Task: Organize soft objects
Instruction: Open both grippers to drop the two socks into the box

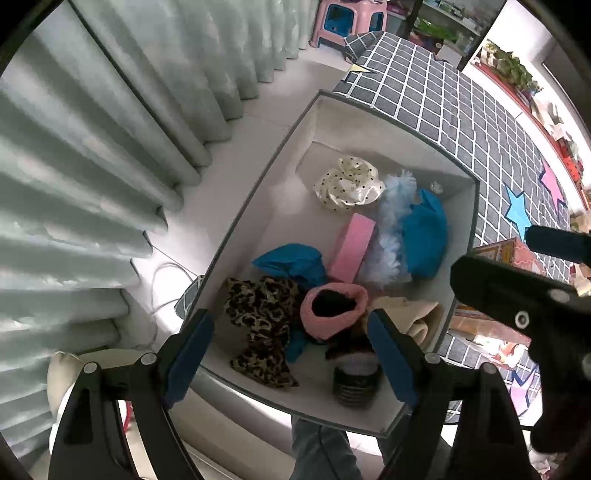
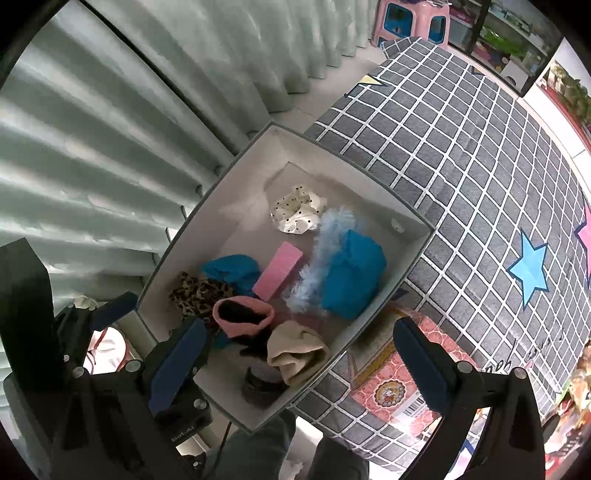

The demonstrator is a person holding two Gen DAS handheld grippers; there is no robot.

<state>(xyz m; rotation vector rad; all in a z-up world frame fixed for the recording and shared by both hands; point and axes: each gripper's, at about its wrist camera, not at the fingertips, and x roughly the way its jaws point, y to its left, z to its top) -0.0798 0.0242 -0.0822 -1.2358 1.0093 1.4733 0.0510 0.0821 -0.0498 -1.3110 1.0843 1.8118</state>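
A grey storage box (image 1: 258, 192) (image 2: 192, 218) holds several soft things: a polka-dot scrunchie (image 1: 347, 184) (image 2: 297, 210), a pink sponge (image 1: 352, 247) (image 2: 279, 271), a pale blue fluffy piece (image 1: 391, 229) (image 2: 325, 254), blue cloths (image 1: 424, 232) (image 2: 354, 273), a leopard-print fabric (image 1: 258, 325) (image 2: 195, 293), a pink-rimmed sock (image 1: 332, 310) (image 2: 243, 317) and a beige cloth (image 1: 417, 317) (image 2: 295, 350). My left gripper (image 1: 291, 358) is open and empty above the box's near end. My right gripper (image 2: 299, 369) is open and empty above the box's near right corner.
Pale green curtains (image 1: 92, 166) (image 2: 110, 129) hang at the left. A grey checked bed cover with stars (image 1: 461, 103) (image 2: 480, 166) lies to the right of the box. A pink patterned carton (image 2: 388, 376) sits on the cover by the box. A pink-and-blue stool (image 1: 347, 22) stands far back.
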